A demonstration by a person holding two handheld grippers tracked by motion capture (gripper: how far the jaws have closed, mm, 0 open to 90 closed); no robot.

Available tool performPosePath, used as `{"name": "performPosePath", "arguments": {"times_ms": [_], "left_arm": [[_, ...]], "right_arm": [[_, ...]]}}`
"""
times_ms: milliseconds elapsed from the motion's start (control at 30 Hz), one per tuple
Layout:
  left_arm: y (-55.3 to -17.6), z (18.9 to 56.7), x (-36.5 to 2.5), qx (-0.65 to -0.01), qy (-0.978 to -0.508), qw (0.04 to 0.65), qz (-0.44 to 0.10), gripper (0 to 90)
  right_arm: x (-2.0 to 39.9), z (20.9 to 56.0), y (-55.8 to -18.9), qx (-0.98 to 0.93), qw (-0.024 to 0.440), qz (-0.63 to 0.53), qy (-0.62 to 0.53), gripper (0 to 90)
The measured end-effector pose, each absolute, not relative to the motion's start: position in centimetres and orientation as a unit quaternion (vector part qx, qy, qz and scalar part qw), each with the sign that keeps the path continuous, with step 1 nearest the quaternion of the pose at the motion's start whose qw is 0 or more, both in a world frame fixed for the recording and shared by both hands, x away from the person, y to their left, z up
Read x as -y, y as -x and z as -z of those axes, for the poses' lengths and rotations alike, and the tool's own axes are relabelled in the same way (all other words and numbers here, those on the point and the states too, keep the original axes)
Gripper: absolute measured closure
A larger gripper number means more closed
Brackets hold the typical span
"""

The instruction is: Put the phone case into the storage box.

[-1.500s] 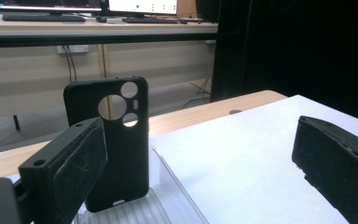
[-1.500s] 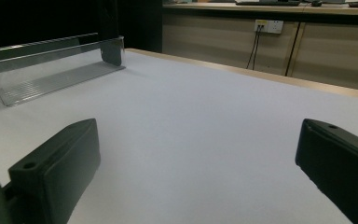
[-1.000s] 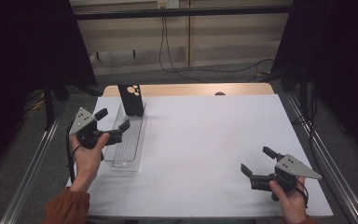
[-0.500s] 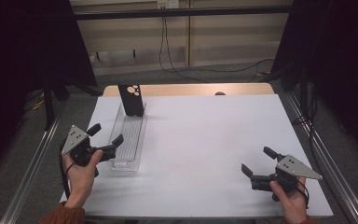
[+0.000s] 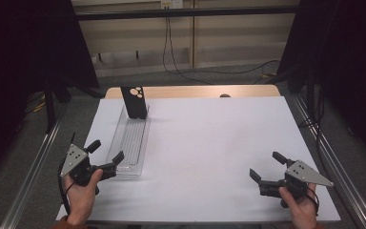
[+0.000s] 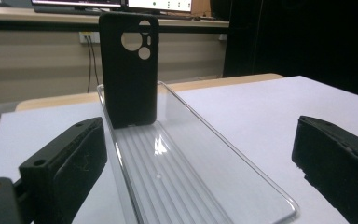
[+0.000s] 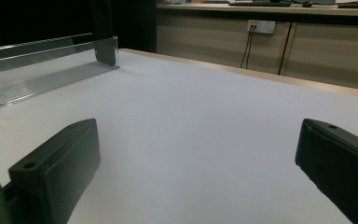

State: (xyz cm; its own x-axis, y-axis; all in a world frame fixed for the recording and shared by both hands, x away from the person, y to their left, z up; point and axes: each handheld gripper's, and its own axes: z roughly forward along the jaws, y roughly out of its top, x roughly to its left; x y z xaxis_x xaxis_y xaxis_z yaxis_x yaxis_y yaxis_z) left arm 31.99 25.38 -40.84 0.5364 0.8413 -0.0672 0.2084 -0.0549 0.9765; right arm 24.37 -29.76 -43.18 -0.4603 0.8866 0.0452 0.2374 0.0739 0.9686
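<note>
My left claw (image 5: 106, 157), jaws spread wide and empty, sits at the near end of the clear tray (image 5: 129, 143), where a black phone case (image 5: 134, 102) stands upright (far end). My right claw (image 5: 267, 169) rests open, holding nothing, on the white tabletop (image 5: 209, 143), well apart.

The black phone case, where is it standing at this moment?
In the high view, the black phone case stands upright at the far end of the clear ribbed tray, on the left side of the table. The open left gripper is at the tray's near end.
</note>
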Motion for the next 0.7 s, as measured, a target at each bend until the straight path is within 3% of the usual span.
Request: {"name": "performPosePath", "arguments": {"times_ms": [433,700], "left_arm": [[-29.6,42.0,-26.1,-0.402,-0.682,0.556,-0.256,3.2],[-28.7,42.3,-26.4,-0.408,-0.679,0.548,-0.270,3.2]], "right_arm": [[30.5,43.3,-23.4,-0.663,0.309,-0.531,-0.427,0.0],[30.9,43.3,-23.2,-0.659,0.312,-0.530,-0.433,0.0]]}}
